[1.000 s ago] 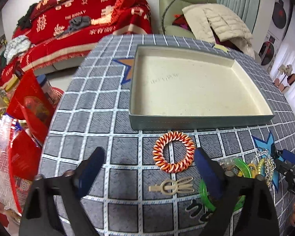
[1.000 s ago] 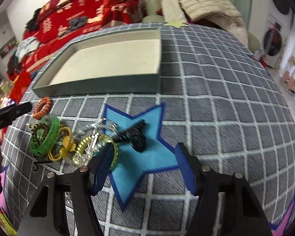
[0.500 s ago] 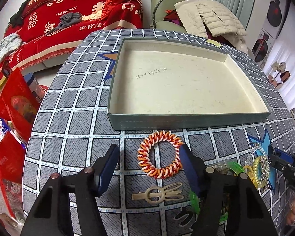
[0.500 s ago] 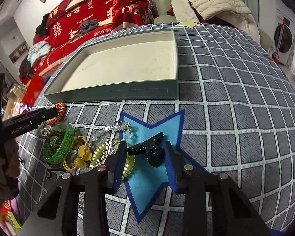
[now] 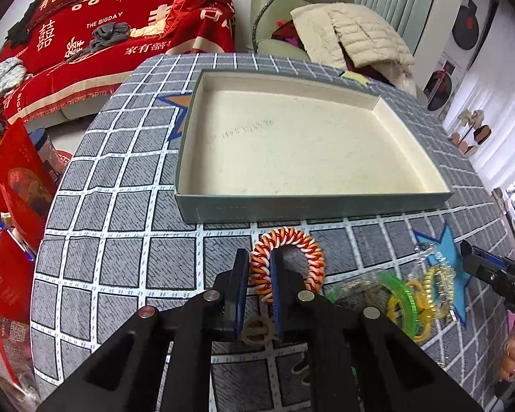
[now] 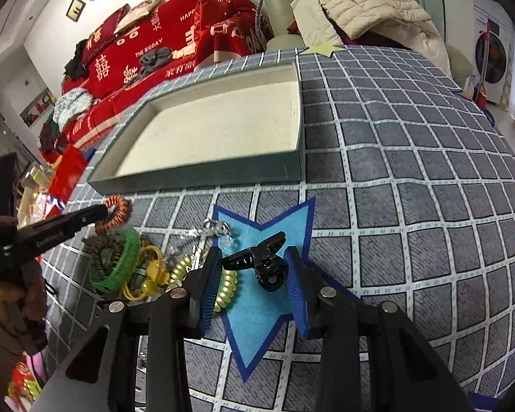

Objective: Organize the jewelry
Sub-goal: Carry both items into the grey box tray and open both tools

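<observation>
Jaws of the left gripper (image 5: pixel 260 267), just narrowed, are pinched on the coiled red-and-white bracelet (image 5: pixel 288 257) just before the shallow cream-lined box (image 5: pixel 312 206); a glossy black claw clip (image 6: pixel 262 261) is straddled, untouched, by the right gripper (image 6: pixel 254 274).

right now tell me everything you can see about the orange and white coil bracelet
The orange and white coil bracelet is a ring of twisted spiral cord, plastic by its look, in red-orange, orange and white strands. It lies on the grey checked tablecloth, just in front of the near wall of the shallow box. The left hand-held gripper has just been closing and now pinches its left side between the blue pads. A green bangle lies to its right.
</observation>
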Available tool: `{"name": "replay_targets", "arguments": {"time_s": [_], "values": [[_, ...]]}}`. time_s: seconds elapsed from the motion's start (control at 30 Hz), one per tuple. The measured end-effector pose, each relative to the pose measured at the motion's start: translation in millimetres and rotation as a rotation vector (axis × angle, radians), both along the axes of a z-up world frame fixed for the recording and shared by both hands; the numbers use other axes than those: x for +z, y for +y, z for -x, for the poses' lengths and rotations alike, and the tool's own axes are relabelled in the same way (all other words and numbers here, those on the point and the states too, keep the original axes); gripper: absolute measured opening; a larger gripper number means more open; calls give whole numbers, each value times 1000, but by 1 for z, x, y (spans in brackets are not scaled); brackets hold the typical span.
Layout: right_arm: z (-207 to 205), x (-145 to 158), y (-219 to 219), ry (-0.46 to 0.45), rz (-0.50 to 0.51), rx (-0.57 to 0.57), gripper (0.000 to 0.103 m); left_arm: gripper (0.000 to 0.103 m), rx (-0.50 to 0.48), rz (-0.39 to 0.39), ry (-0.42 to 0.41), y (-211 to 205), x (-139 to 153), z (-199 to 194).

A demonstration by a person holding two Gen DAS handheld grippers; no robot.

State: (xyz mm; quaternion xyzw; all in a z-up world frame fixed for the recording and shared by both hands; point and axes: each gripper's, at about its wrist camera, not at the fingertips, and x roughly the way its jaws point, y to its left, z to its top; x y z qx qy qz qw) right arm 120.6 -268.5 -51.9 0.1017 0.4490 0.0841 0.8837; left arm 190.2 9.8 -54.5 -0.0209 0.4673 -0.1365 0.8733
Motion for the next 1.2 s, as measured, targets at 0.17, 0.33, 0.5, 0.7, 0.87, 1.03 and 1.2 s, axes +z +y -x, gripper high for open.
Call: {"name": "replay_targets", "arguments": {"time_s": [0.17,0.33,0.5,0.7,0.87,1.03,1.2], "values": [[-7,24,-1,-46,-18,2,40,33,-14,38,-37,2,22,6],[-25,47,6,-86,-40,24,40,33,-18,83,-86,0,52,-4],[-55,56,16,-98,-37,39,40,33,-13,69,-124,-10,67,-30],[-110,51,20,-71,-61,12,40,33,12,51,-111,-26,60,-82],[-152,39,20,-44,-55,-21,40,33,18,-11,-94,-40,42,-116],[-177,20,21,-16,-24,-36,40,33,30,-44,-54,-46,19,-138],[-188,2,21,11,8,-47,40,33,32,-105,-36,-51,1,-145]]}}
